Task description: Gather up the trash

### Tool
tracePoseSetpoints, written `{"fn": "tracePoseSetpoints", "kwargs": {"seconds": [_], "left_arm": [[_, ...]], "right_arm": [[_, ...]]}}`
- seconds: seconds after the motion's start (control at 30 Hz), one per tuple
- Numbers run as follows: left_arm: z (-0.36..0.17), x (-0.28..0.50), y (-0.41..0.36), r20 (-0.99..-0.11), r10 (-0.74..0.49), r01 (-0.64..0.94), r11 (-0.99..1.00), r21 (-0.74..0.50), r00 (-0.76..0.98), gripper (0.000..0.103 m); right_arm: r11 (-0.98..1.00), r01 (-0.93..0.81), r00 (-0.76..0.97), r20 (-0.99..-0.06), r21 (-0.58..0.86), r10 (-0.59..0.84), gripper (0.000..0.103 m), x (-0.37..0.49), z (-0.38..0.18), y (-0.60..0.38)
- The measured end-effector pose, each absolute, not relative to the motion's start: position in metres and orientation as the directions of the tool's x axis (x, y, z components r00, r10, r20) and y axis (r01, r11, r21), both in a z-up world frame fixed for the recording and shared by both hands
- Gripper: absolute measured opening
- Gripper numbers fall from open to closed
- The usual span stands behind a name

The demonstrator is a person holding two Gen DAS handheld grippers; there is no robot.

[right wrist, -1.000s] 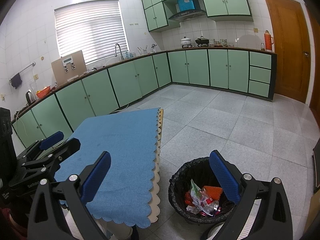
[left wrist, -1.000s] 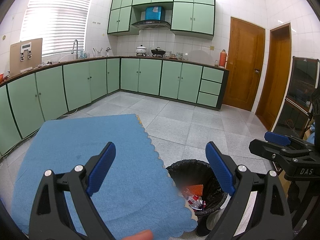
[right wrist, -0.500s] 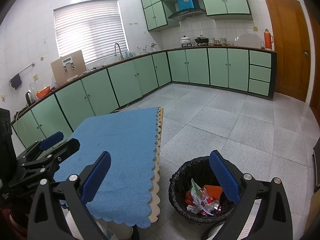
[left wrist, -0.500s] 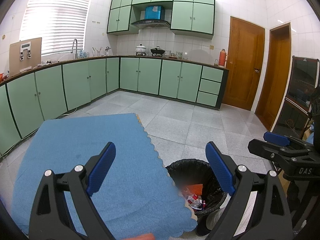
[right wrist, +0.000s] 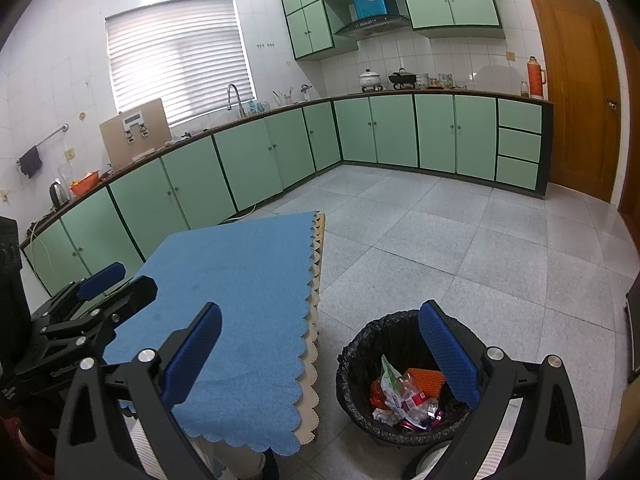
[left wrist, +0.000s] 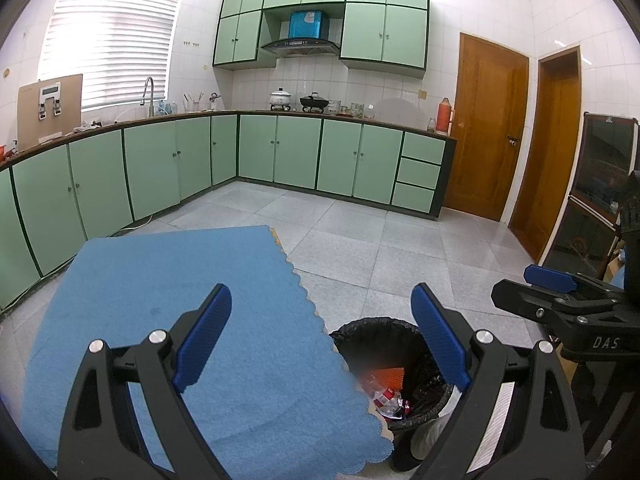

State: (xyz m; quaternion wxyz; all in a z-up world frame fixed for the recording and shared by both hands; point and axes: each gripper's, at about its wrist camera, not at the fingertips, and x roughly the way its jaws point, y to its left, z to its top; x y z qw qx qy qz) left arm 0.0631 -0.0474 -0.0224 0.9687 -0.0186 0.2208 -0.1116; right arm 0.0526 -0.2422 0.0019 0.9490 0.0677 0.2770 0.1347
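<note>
Left wrist view: the left tool (left wrist: 320,344) hangs with its blue-padded fingers spread wide and nothing between them, above the near end of the desk (left wrist: 168,280), which is covered by a blue scalloped cloth. Just beside the desk's near right corner stands the trash bin (left wrist: 400,332) on the tiled floor, lined with a black bag and holding the trash (left wrist: 386,390): an orange piece and crumpled wrappers. To the right of the bin, the right tool (left wrist: 560,296) shows from the side, apart from it.

Right wrist view: the right tool (right wrist: 320,356) is likewise wide open and empty, its left finger over the desk's (right wrist: 248,272) near edge and its right finger over the trash bin's (right wrist: 360,348) rim. The trash (right wrist: 404,396) lies inside the bin: an orange piece, a white-and-green wrapper and red scraps. Beyond the desk's left edge, the left tool (right wrist: 100,284) appears, well apart from the bin.
</note>
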Motion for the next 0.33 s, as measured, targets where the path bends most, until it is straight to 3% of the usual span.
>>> {"fn": "tracePoseSetpoints", "kwargs": {"seconds": [0.33], "left_arm": [[-0.0238,0.0635,-0.0473,-0.430,-0.223,0.206,0.975,-0.087,0.875,0.088]], "right_arm": [[0.955,-0.217,0.810,-0.509,0.204,0.293,0.097,0.0533,0.0010,-0.2427]]}}
